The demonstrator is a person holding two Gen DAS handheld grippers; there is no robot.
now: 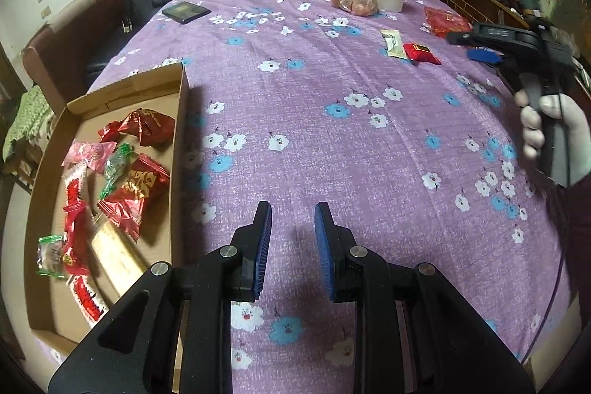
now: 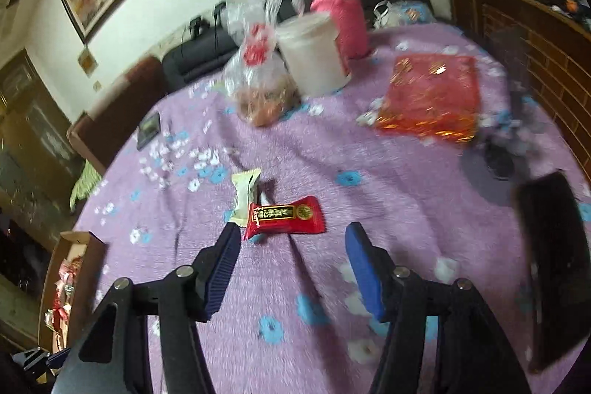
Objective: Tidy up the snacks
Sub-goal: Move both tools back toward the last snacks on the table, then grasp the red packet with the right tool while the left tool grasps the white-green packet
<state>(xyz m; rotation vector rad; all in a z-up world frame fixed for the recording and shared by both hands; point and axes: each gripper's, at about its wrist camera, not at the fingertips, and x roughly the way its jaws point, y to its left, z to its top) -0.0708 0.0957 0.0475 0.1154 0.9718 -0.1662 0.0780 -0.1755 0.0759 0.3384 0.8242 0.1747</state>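
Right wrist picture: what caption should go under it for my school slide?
Open right gripper hovers above the purple flowered tablecloth, jaws spread toward a red snack packet lying beside a pale wrapper.

Before you, a table under a purple floral cloth [image 1: 332,135] holds a cardboard tray [image 1: 177,172], a red snack packet [image 2: 284,217], a cream packet [image 2: 245,194] and a white tub [image 2: 314,56].

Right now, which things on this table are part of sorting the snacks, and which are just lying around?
Part of the job:
- red snack packet, in front of the open right gripper
- pale snack packet touching it
- cardboard box already holding wrapped snacks
- left gripper, open and empty

Just lying about:
- white tub
- pink jar
- clear plastic bag
- dark tablet
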